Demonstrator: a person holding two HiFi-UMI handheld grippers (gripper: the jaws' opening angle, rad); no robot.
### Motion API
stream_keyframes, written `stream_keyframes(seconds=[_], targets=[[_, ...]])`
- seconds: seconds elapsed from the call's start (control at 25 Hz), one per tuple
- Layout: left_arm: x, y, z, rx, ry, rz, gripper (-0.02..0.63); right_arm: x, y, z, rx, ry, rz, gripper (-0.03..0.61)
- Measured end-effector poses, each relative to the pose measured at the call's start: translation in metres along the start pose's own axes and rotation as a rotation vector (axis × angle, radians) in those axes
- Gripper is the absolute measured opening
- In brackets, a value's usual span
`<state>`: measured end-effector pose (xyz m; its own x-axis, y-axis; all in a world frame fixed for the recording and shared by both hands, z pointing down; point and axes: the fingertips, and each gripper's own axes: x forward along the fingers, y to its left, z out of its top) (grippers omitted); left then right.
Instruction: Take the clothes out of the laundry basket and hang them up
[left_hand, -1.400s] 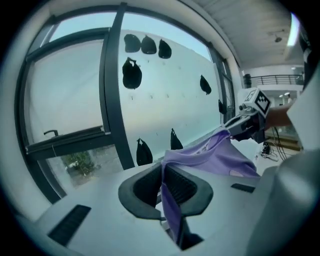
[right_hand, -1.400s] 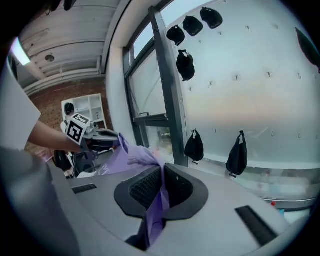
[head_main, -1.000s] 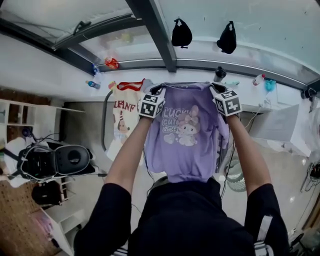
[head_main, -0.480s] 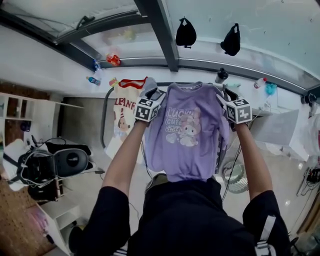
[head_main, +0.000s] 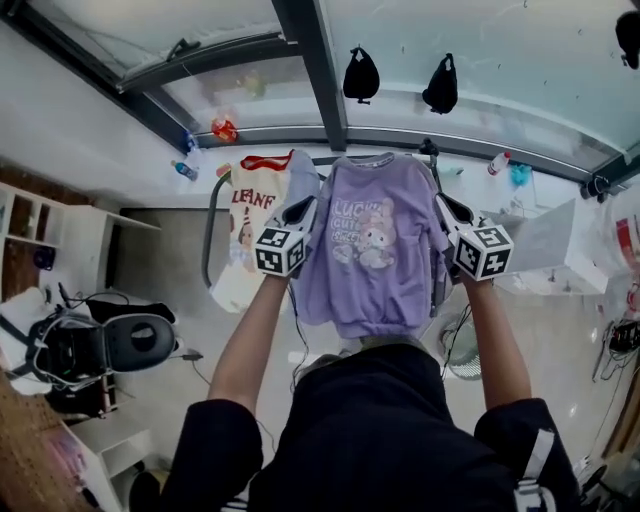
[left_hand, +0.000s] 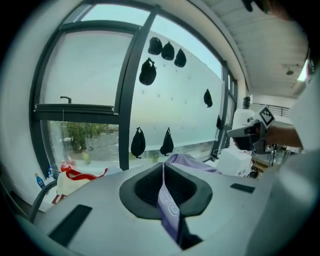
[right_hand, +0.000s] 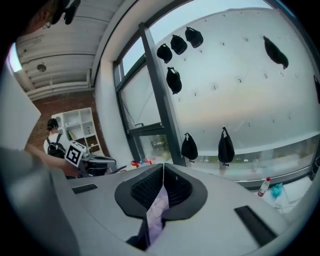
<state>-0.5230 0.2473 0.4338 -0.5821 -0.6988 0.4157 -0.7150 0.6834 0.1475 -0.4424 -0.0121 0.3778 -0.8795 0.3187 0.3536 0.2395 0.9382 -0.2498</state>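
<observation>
The left claw (left_hand: 162, 172) has just been closing and pinches a fold of the purple T-shirt (head_main: 365, 250) between its jaws. The right claw (right_hand: 163, 172) has likewise just been closing and clamps purple cloth of the same shirt. Each grips one side of the T-shirt near a shoulder, holding it raised and spread, printed front toward the person. Just left of the T-shirt hangs a cream garment (head_main: 250, 215) with red trim. Above the T-shirt, two black bags (head_main: 361, 75) hang against the window.
</observation>
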Motion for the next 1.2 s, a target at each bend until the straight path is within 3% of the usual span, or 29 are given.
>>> stream_keyframes(seconds=[0.28, 0.64, 0.76, 1.2], targets=[[-0.131, -0.058, -0.002, -0.017, -0.159, 0.017, 0.006, -0.081, 0.099, -0.018, -0.066, -0.095, -0.01, 0.0], [-0.283, -0.117, -0.054, -0.07, -0.263, 0.076, 0.006, -0.184, 0.213, -0.057, -0.191, -0.184, -0.009, -0.001], [-0.314, -0.127, -0.068, -0.1, -0.287, 0.096, 0.006, -0.201, 0.235, -0.073, -0.218, -0.166, -0.001, -0.002], [-0.365, -0.165, -0.093, -0.067, -0.308, 0.116, 0.006, -0.252, 0.272, -0.108, -0.265, -0.098, 0.013, -0.002]])
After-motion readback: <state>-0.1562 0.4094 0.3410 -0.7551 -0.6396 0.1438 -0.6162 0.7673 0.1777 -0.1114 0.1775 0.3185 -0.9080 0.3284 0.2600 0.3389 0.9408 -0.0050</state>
